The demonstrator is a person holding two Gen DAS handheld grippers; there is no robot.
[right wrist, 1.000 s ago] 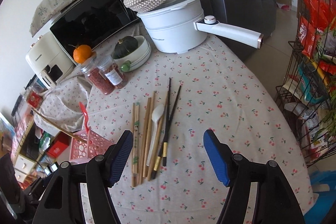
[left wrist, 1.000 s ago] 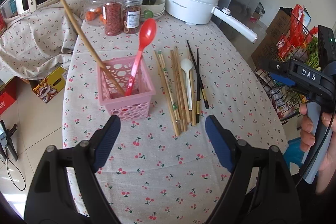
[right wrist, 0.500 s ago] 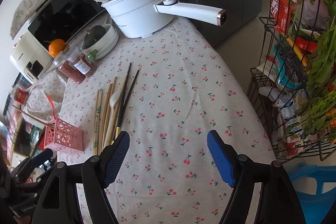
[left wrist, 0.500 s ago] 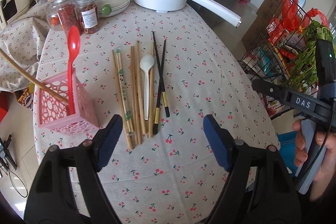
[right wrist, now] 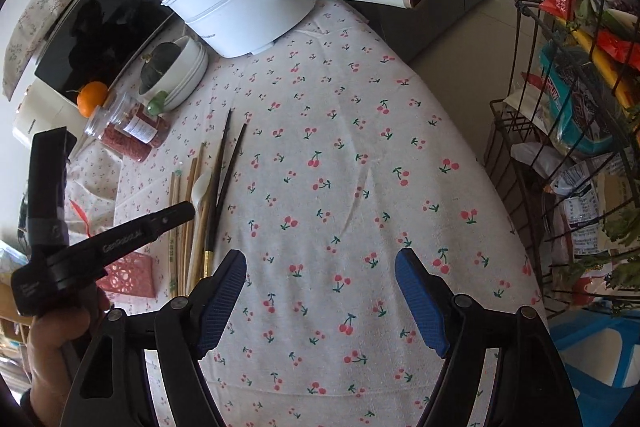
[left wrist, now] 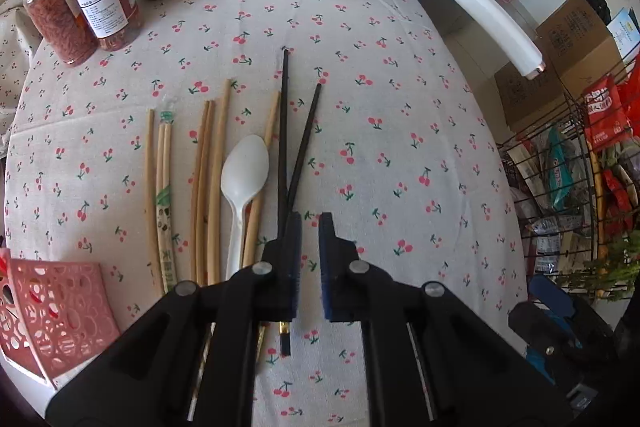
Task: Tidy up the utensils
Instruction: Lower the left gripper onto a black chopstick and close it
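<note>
We hold the left gripper (left wrist: pixel 307 251) low over the cherry-print surface (left wrist: pixel 400 131), its jaws having just been closing and now nearly together. The black chopsticks (left wrist: pixel 285 131) pass under its left finger; whether any is actually pinched we cannot tell. Beside them lie the white spoon (left wrist: pixel 242 183) and the wooden chopsticks (left wrist: pixel 208 183), with the pink basket (left wrist: pixel 52 311) at the lower left edge. Our right gripper (right wrist: pixel 320 299) hangs over bare cloth to the right of the utensils, jaws wide apart and empty.
</note>
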